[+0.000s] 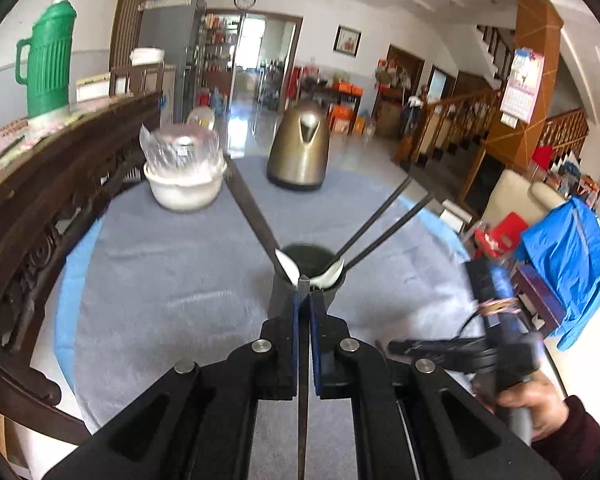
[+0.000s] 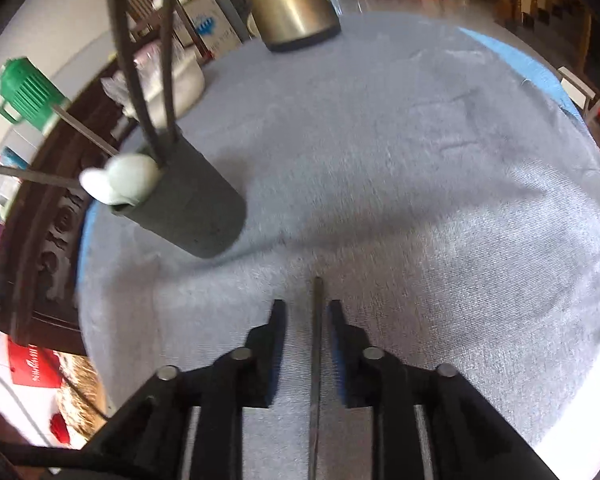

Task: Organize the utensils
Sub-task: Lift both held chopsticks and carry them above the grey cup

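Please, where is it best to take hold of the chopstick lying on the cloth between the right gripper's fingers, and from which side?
Probably its near half, from above. The chopstick lies flat on the cloth, lengthwise between the right gripper's open fingers, so they can close across its thin width.

Chopsticks (image 1: 252, 208) and spoons (image 1: 286, 266) stand in the holder (image 1: 300, 300), with kettle (image 1: 300, 148) and bowl (image 1: 186, 188) behind.

Probably home: staircase (image 1: 452, 116), kettle (image 1: 299, 146), carved wooden furniture (image 1: 40, 200).
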Action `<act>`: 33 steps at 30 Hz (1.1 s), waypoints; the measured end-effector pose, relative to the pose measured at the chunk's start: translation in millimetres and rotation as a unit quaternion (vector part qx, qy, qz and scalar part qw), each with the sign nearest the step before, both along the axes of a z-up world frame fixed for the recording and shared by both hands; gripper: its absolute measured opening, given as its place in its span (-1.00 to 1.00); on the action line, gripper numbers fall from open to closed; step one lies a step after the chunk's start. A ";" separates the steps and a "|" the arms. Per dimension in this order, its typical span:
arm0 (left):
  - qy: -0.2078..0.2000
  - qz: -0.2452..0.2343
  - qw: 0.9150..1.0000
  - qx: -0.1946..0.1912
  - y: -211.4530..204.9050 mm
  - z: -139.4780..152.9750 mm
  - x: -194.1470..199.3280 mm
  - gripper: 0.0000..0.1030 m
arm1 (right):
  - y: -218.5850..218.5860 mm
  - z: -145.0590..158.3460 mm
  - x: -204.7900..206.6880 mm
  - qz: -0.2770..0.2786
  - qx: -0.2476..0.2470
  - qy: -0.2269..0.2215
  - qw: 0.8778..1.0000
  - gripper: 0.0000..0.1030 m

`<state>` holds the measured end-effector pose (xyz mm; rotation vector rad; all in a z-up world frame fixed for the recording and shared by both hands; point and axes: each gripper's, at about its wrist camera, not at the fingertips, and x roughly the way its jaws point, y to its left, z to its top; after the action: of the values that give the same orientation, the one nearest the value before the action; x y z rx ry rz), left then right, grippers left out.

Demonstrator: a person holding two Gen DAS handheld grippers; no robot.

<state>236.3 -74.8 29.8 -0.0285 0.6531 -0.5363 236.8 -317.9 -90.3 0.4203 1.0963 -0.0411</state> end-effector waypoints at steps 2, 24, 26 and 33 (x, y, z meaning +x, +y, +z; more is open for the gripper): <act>-0.016 0.001 1.000 0.001 1.4 4.5 -4.7 -0.89 | 3.6 -10.1 6.1 0.003 -0.009 0.017 1.000 -0.44; -0.026 0.025 0.999 -0.018 33.0 10.0 -21.0 -0.89 | 32.1 4.5 -4.9 0.035 -0.104 -0.024 0.994 -0.89; -0.023 0.030 0.999 -0.018 34.0 11.2 -21.0 -0.89 | 32.6 15.8 -12.7 0.032 -0.094 -0.043 0.994 -0.89; -0.029 0.045 0.998 -0.029 37.9 21.2 -22.7 -0.89 | 37.2 69.5 -28.4 0.015 -0.061 -0.152 0.986 -0.89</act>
<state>213.6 -36.9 51.0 -0.0950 0.5762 -0.4679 208.4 -280.7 -20.9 0.2879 0.7940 -0.0165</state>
